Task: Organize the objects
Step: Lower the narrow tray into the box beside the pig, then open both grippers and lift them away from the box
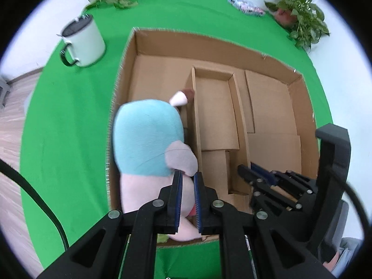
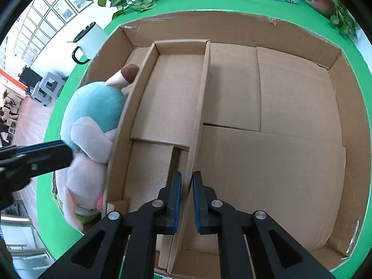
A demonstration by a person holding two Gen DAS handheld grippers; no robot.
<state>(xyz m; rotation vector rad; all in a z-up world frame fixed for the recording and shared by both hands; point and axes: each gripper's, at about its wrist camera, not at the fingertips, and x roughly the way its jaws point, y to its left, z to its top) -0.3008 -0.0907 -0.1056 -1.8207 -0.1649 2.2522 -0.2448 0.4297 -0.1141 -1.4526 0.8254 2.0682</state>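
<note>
In the cardboard box (image 2: 302, 107), one plush toy (image 2: 93, 125), seemingly three compartments.

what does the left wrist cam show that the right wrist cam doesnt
Only the left wrist view shows the left gripper pinching the plush toy, plus the whole white mug. Only the right wrist view shows the right gripper clamped on the cardboard divider, the toy's face, and framed pictures on a wall. Both show the cardboard box, green cloth and potted plants.
</note>
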